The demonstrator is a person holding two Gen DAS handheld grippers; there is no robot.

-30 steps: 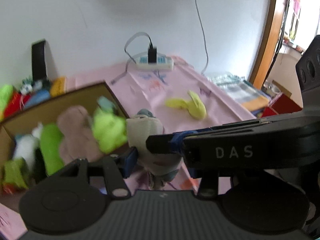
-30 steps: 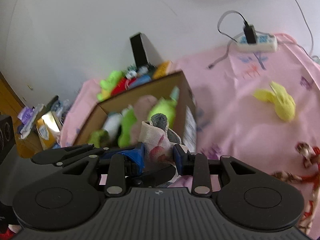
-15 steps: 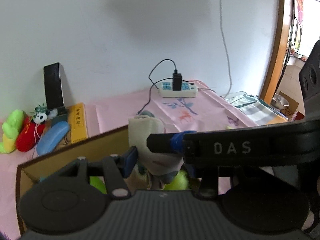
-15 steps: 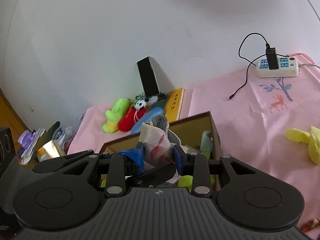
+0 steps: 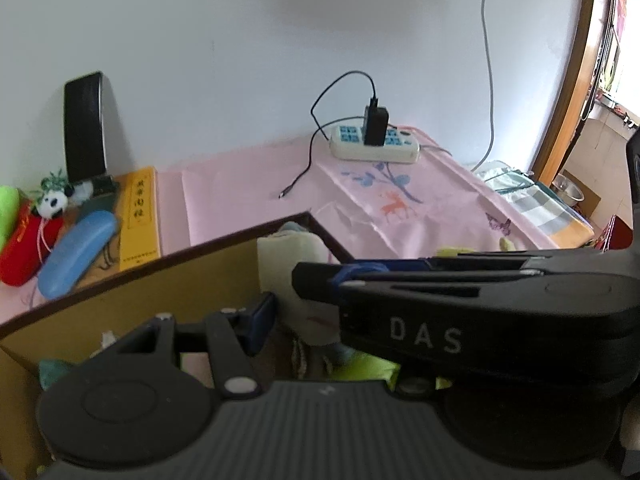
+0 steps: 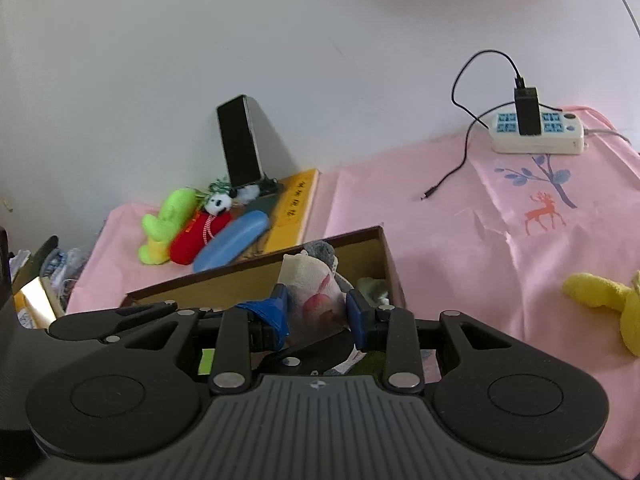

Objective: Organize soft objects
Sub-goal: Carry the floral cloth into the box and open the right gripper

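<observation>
we pinch the sock toy (image 6: 316, 292) in both grippers (image 6: 316, 312) (image 5: 296, 300), right jaws just easing, over the box's (image 5: 224, 248) far corner to drop it in.

Cardboard box (image 5: 120, 304): inside mostly hidden behind both gripper bodies; only scraps of green and teal show. Cream soft toy (image 6: 316, 292): lower half hidden. Yellow plush (image 6: 600, 300), near bed's right edge: cut by frame. Yellow book (image 5: 140, 216): lettering too small to read.
</observation>
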